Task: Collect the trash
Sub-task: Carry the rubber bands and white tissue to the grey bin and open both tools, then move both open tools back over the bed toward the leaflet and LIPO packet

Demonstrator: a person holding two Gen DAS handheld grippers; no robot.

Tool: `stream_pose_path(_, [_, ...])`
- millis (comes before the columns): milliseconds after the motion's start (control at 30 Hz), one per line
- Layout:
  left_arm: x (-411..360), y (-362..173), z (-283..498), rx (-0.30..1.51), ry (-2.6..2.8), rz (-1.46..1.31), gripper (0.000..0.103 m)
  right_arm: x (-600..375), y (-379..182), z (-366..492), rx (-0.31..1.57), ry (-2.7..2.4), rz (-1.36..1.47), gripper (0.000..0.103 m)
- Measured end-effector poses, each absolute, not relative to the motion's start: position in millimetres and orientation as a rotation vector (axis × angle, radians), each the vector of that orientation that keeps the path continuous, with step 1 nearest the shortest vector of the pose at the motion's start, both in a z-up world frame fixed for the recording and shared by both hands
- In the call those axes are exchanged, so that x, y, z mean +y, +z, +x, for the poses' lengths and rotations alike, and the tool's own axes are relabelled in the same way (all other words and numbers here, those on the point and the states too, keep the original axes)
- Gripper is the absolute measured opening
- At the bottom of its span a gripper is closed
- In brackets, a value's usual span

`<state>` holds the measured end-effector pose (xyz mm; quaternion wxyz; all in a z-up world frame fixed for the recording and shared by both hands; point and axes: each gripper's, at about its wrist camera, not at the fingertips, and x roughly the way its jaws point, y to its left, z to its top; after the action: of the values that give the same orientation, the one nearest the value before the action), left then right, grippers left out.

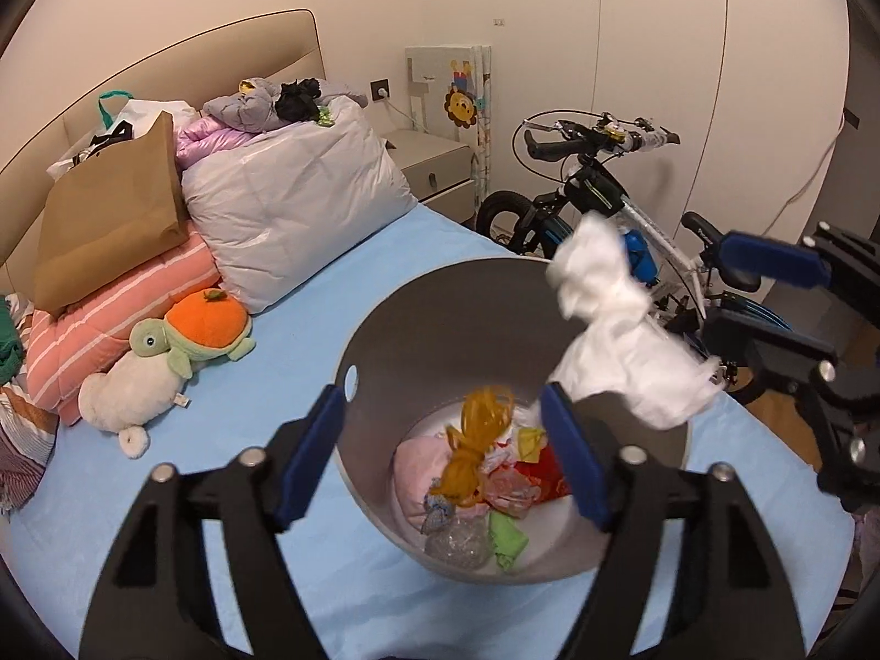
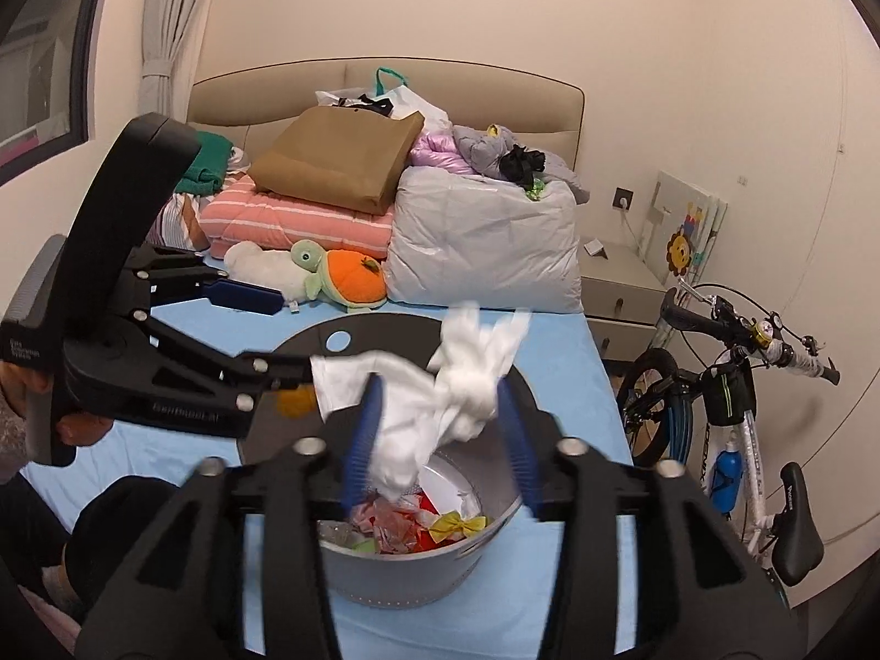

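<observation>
Bed, pale blue sheet, padded beige headboard.
Brown paper bag, leaning on a pink striped folded quilt.
White carrier bag with green handle, behind the paper bag.
Large grey-white pillow, with a lilac jacket, a grey garment and a black item piled on top.
Plush turtle, orange shell, lying on a white plush toy, both against the quilt.
Folded green cloth, far side of the bed.
Bedside cabinet, wall socket above.
Folded play mat, lion print, upright beside the cabinet.
Child's bicycle, blue bottle on its frame, beside the bed.
Curtain, tied back.
</observation>
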<state>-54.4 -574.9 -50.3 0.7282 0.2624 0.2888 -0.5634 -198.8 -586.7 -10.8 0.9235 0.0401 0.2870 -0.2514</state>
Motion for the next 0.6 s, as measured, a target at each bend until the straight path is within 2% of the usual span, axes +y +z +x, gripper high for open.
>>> stream_pose_path(300, [-565, -58, -35, 0.671, -1.231, 0.543, 0.076, -581, -9, -181, 0.607, -0.517, 0.047, 0.056])
stream_pose_path(600, [-504, -64, -2, 0.715, -1.128, 0.474, 0.076, -541, -8, -158, 0.618, -0.463, 0.024, 0.058])
